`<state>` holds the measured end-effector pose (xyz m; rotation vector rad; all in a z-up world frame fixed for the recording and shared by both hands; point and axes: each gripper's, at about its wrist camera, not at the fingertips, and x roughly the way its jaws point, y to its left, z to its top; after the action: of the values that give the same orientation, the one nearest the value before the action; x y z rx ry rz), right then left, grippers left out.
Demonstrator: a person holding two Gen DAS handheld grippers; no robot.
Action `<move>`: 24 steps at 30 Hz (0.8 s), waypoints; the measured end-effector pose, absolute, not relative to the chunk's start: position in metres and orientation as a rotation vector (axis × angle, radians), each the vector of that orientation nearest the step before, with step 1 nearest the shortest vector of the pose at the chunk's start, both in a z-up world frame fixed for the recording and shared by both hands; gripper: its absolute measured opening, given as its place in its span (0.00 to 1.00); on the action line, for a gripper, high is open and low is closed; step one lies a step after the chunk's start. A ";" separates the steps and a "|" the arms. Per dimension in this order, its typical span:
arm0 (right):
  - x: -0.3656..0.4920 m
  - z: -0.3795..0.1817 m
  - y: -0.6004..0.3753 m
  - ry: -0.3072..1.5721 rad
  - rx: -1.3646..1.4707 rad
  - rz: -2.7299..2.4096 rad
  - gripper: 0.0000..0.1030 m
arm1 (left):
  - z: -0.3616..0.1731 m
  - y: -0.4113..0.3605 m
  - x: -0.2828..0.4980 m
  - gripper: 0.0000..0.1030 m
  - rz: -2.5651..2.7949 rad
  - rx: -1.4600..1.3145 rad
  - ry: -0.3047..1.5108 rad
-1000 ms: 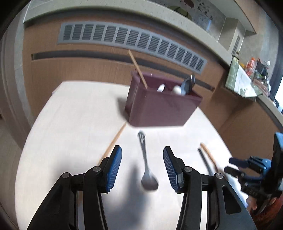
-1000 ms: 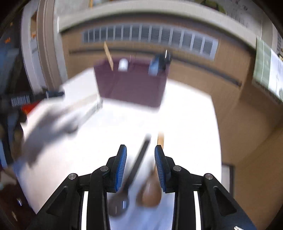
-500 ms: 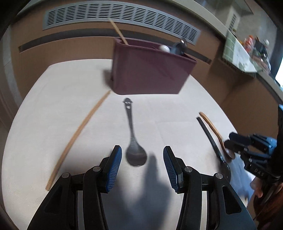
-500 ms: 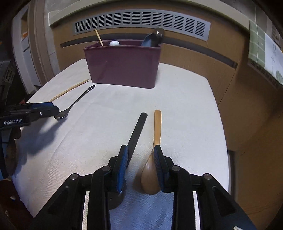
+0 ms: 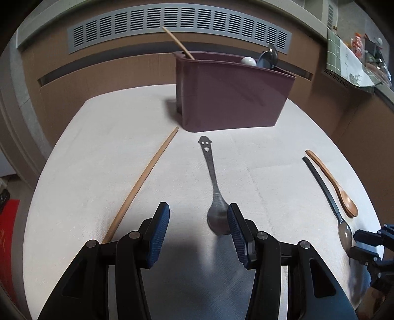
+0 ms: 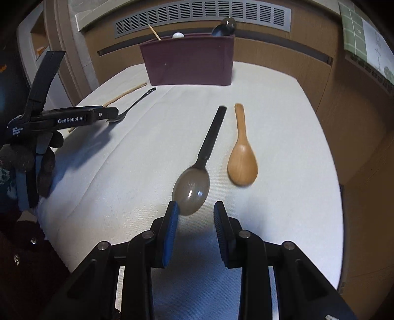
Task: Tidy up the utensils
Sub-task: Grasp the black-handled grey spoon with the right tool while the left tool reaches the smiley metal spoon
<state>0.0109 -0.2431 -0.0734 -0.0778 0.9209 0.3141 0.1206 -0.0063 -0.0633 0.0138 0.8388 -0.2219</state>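
A maroon utensil holder stands at the far side of the white table, also in the right wrist view, with a chopstick, a white-handled utensil and a dark spoon in it. My left gripper is open, low over the table, its right pad beside the bowl of a steel smiley-handled spoon. A wooden chopstick lies to its left. My right gripper is open just behind the bowl of a black-handled spoon. A wooden spoon lies to its right.
The table is covered in white cloth and its edges drop off left and right. A wooden wall with a grey vent grille runs behind the holder. A counter with clutter is at the far right.
Both grippers pulled back and settled. The left one shifted left, so the steel spoon's bowl now lies by its right pad. The right one shifted right, opened wider, and sits behind the black-handled spoon.
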 end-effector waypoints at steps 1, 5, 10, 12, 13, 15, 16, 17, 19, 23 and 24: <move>0.011 -0.074 -0.243 0.915 -0.072 0.309 0.29 | -0.063 -0.004 0.120 0.48 -0.228 0.003 0.844; 0.032 -0.072 -0.230 0.911 -0.097 0.307 0.29 | -0.062 -0.003 0.114 0.48 -0.278 -0.037 0.860; 0.081 -0.070 -0.220 0.946 -0.130 0.274 0.29 | -0.065 -0.014 0.112 0.48 -0.306 -0.041 0.882; 0.100 -0.069 -0.221 0.956 -0.113 0.248 0.28 | -0.065 -0.016 0.111 0.48 -0.303 -0.038 0.879; 0.109 -0.068 -0.221 0.955 -0.117 0.227 0.28 | -0.065 -0.016 0.111 0.48 -0.301 -0.045 0.879; 0.127 -0.069 -0.216 0.965 -0.158 0.190 0.28 | -0.065 -0.015 0.112 0.48 -0.298 -0.063 0.882; 0.133 -0.068 -0.213 0.968 -0.174 0.179 0.29 | -0.065 -0.014 0.112 0.48 -0.296 -0.070 0.884; 0.139 -0.067 -0.208 0.964 -0.195 0.171 0.29 | -0.065 -0.014 0.113 0.48 -0.291 -0.077 0.885; 0.151 -0.067 -0.200 0.962 -0.236 0.160 0.29 | -0.066 -0.015 0.113 0.48 -0.282 -0.080 0.886; 0.165 -0.065 -0.194 0.954 -0.217 0.200 0.10 | -0.066 -0.020 0.114 0.48 -0.263 -0.054 0.889; 0.168 -0.065 -0.192 0.953 -0.215 0.205 0.10 | -0.067 -0.021 0.115 0.48 -0.260 -0.048 0.889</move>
<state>0.1676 -0.1923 -0.0646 -0.2152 0.9533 0.2053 0.1147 -0.0212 -0.0666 -0.0476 0.8890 -0.2598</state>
